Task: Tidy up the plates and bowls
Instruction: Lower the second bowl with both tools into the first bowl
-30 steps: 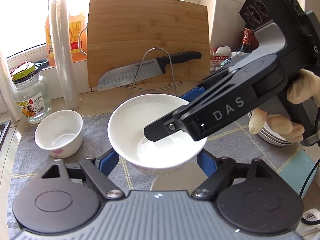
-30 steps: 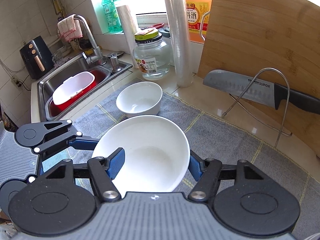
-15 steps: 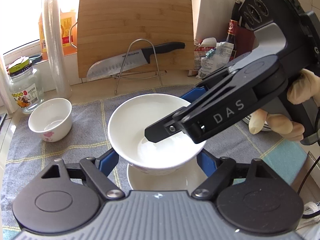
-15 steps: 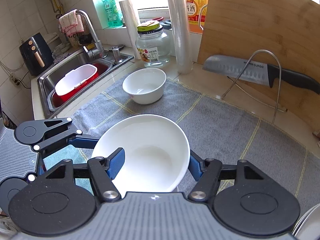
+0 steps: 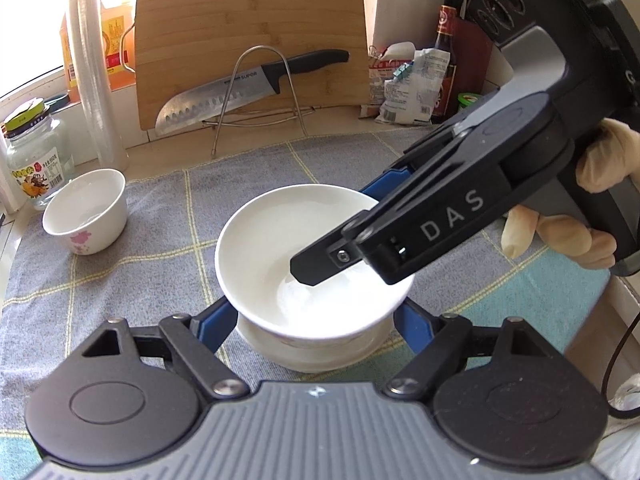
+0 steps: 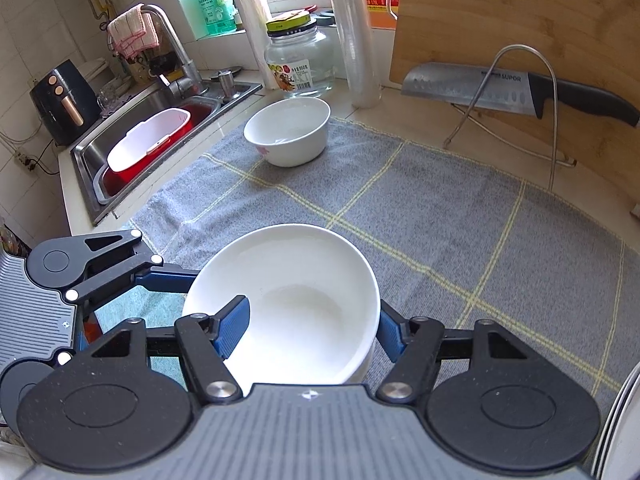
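Now: large white bowl (image 5: pixel 280 248) held between both tools, just above a second white dish (image 5: pixel 312 354) on the grey checked cloth (image 5: pixel 132 280). Left gripper (image 5: pixel 316 320) clamped on bowl's outer sides, blue pads at either flank. Right gripper (image 6: pixel 308 320) pinching bowl's rim, one pad inside, one outside. Small white bowl (image 6: pixel 288 130) well ahead, left. Knife (image 5: pixel 248 88) on wire rack beyond.
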Demonstrator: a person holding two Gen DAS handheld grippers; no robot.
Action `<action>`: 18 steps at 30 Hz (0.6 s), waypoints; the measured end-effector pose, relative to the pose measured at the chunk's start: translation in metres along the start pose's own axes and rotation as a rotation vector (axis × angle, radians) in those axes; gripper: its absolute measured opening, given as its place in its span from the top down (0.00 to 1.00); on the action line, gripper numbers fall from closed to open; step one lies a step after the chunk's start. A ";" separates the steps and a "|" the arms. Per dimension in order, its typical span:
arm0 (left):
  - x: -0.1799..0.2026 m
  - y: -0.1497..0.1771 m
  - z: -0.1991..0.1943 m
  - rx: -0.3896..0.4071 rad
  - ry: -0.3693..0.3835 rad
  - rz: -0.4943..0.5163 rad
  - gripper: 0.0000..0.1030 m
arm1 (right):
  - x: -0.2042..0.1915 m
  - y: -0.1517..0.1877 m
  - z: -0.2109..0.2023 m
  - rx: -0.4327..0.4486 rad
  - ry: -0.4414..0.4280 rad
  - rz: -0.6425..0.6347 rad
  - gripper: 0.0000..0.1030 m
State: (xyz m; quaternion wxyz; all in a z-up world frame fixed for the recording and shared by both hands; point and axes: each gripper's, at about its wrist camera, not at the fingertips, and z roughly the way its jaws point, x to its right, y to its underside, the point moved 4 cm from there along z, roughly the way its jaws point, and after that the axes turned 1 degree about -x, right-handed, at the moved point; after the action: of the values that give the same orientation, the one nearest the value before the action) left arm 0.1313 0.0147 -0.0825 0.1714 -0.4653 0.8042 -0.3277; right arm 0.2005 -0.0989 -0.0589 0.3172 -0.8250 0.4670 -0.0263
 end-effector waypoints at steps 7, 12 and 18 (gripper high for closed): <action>0.002 0.003 0.003 -0.016 0.002 0.004 0.18 | -0.001 0.004 0.004 -0.012 0.005 0.003 0.30; 0.002 0.002 0.002 -0.017 0.005 0.003 0.18 | 0.001 0.006 0.006 -0.015 0.003 0.006 0.30; 0.003 0.002 0.004 -0.019 0.003 0.006 0.18 | 0.001 0.005 0.006 -0.015 0.003 0.008 0.30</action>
State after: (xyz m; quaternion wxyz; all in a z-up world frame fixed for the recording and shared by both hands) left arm 0.1307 0.0114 -0.0865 0.1668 -0.4639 0.8089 -0.3203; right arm 0.1995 -0.0989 -0.0670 0.3102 -0.8256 0.4708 -0.0228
